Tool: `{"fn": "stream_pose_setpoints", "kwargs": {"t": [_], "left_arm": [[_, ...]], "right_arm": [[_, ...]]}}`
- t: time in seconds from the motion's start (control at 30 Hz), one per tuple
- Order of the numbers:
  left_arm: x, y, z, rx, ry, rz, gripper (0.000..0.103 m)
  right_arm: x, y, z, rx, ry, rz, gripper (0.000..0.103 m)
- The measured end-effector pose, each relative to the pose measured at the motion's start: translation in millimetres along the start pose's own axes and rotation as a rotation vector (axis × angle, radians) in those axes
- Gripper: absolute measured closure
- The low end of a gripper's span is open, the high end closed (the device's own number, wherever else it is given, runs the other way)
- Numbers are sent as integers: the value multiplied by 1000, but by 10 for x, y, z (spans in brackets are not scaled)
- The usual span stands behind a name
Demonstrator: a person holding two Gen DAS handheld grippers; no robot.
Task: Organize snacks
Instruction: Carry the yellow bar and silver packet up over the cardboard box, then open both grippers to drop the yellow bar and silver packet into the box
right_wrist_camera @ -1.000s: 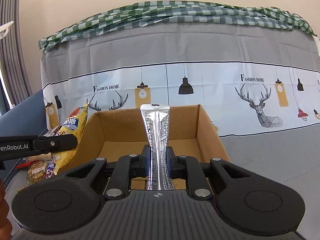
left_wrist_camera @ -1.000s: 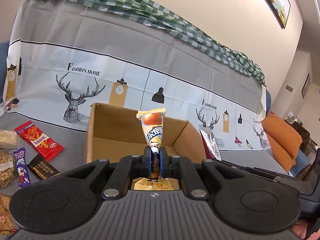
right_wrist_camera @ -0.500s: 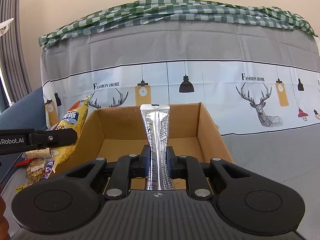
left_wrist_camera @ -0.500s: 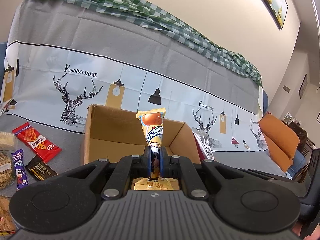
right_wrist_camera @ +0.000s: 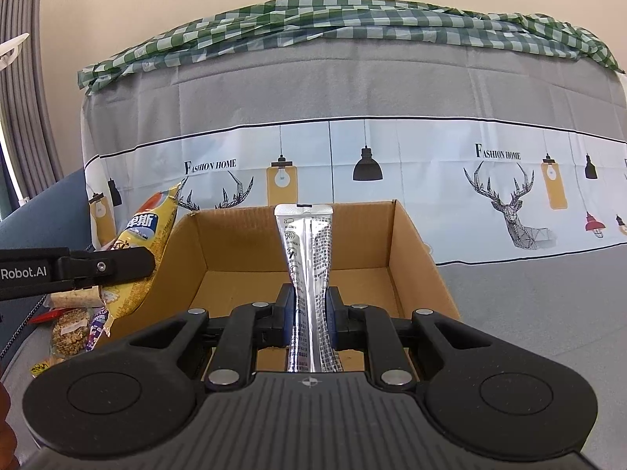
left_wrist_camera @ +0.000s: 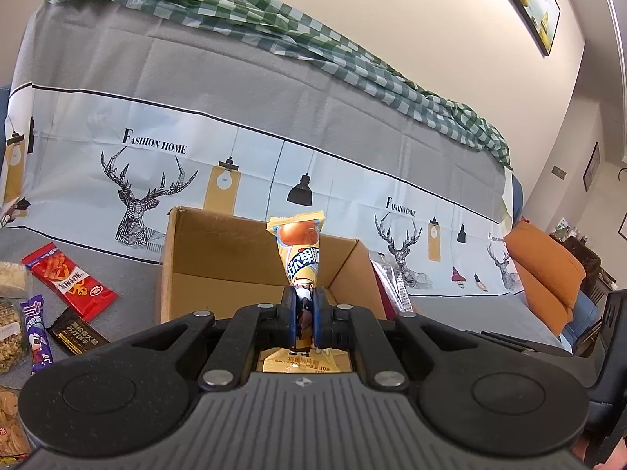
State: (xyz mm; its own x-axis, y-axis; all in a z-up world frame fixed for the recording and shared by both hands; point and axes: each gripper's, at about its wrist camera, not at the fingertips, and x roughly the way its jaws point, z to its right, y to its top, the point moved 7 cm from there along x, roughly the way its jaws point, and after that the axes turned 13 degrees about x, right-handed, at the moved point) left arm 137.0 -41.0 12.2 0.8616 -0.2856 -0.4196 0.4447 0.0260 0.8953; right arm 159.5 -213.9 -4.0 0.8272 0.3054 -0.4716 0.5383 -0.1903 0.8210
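Left gripper (left_wrist_camera: 301,319) is pinching the yellow packet (left_wrist_camera: 299,252), sticking straight up. Right gripper (right_wrist_camera: 309,319) squeezes the silver packet (right_wrist_camera: 307,258); the box (right_wrist_camera: 411,270) sits just ahead, probably slightly below.

one cardboard box (left_wrist_camera: 219,258), two held snack packets (left_wrist_camera: 299,258)

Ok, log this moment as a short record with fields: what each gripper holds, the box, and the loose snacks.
left gripper: shut on yellow snack packet, held upright
right gripper: shut on silver foil packet, held upright
cardboard box: open top, floor looks bare where visible, beyond both grippers
loose snacks: red packet, purple packet, dark packet on the grey cover left of the box
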Motion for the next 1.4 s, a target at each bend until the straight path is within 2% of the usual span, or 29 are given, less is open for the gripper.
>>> {"fn": "stream_pose_setpoints", "kwargs": {"t": [0.5, 0.53, 0.57, 0.63, 0.67, 0.87, 0.93, 1.27, 1.4], "left_arm": [[1, 3, 19, 0, -4, 1, 95], [7, -1, 22, -4, -8, -4, 95], [9, -5, 18, -9, -4, -8, 90], [14, -7, -4, -24, -8, -11, 76], [7, -3, -16, -29, -7, -9, 70], [-30, 3, -48, -24, 10, -7, 66], [-53, 5, -72, -25, 15, -4, 66], [-339, 77, -510, -38, 88, -3, 64], [-417, 105, -839, -81, 66, -58, 64]], "right_arm": [[9, -11, -7, -3, 6, -5, 85], [11, -11, -4, -3, 6, -6, 84], [14, -12, -3, -2, 6, -9, 79], [33, -16, 7, 3, 2, -20, 75], [42, -20, 4, 6, 2, -25, 69], [67, -33, -81, 1, 0, -28, 54], [68, -39, -134, -4, 0, -25, 53], [76, -57, -545, 19, 57, -12, 49], [94, -108, -835, 23, 103, -21, 48]]}}
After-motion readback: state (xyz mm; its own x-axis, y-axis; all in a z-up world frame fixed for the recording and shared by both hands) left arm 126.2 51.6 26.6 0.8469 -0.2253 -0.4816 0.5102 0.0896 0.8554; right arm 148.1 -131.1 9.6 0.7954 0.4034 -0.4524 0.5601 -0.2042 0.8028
